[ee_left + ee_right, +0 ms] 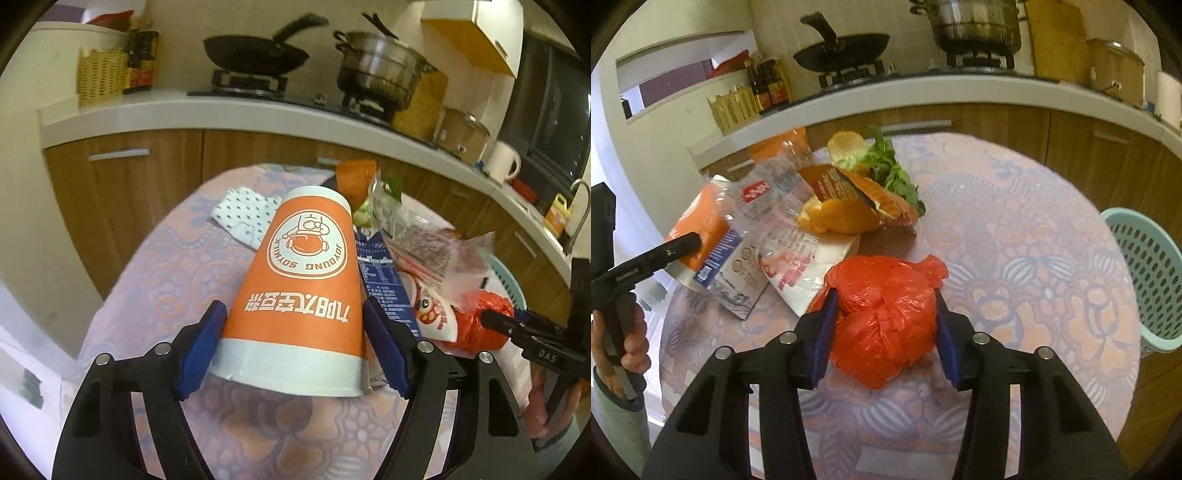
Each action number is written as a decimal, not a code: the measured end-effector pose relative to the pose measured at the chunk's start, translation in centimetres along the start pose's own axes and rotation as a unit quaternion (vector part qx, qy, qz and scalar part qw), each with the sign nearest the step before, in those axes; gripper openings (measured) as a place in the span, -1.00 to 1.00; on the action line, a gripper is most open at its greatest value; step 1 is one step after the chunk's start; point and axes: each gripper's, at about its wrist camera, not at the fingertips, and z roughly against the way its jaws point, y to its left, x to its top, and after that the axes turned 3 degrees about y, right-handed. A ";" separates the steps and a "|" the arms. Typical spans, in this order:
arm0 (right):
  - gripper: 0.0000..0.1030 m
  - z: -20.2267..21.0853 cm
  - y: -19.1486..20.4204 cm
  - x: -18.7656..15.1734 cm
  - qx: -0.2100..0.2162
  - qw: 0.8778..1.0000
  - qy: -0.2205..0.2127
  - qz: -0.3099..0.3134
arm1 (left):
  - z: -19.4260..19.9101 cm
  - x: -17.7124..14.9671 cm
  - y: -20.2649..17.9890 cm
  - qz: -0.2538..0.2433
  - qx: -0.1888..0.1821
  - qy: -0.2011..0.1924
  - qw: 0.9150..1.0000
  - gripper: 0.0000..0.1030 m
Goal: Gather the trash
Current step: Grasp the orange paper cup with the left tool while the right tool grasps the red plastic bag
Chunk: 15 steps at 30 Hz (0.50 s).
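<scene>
Orange paper cup (303,280): left claw (295,347) pinching its sides; squeeze gently.
Red knotted plastic bag (886,314): right claw (884,336) pinching it; lift toward green basket (1145,280).

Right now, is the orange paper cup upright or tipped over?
Tipped. The orange paper cup lies on its side on the patterned tablecloth, its wide white rim toward the left claw, printed logo upside down.

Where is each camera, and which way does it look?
Left wrist: on the left tool, looking over the orange paper cup toward the stove; right tool at its edge.
Right wrist: on the right tool, looking over the red plastic bag; a hand shows.
Both share cup, bag, frying pan.
</scene>
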 end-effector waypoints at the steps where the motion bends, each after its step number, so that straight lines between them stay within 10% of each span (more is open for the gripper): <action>1: -0.14 0.5 0.0 0.0 -0.003 1.000 -0.005 0.002 | 0.5 0.1 -0.1 0.000 -0.003 -0.006 1.000 0.42; 15: -0.15 8.3 -2.7 2.3 -0.077 0.991 -0.109 0.023 | 4.6 4.0 -12.9 -0.104 -0.078 -0.063 0.989 0.43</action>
